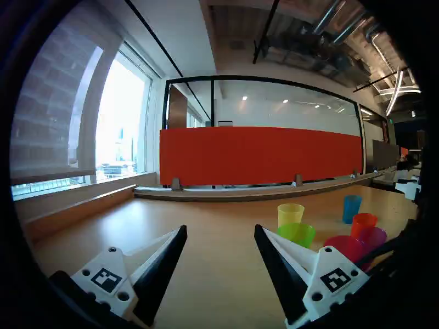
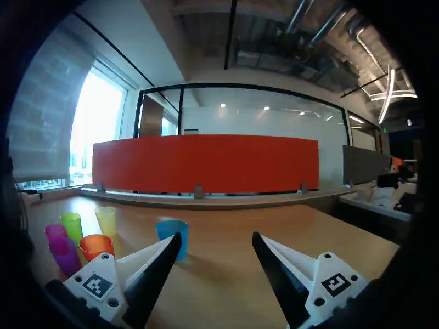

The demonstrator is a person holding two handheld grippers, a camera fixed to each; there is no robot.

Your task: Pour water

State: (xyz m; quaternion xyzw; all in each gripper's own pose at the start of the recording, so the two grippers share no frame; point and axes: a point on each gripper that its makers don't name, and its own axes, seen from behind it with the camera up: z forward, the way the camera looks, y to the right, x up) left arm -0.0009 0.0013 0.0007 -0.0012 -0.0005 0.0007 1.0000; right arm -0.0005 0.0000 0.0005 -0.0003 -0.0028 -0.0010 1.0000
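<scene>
Both are held low and level over the wooden worktop [image 1: 214, 214], pointing at the red divider [image 1: 258, 154]. The left gripper [image 1: 220, 228] has its jaws spread wide with nothing between them, and so does the right gripper [image 2: 216, 235]. The cups sit between the two: the green cup [image 1: 297, 233] is just past the left gripper's right finger, and the blue cup [image 2: 172, 233] is behind the right gripper's left finger.

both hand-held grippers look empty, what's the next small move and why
Probably ease the right hand-held gripper a little to its left and forward, so the blue cup sits between its open fingers. That upright cup is the nearest one, just beside one fingertip, and the gripper holds nothing. Whether it contains water cannot be told.
</scene>
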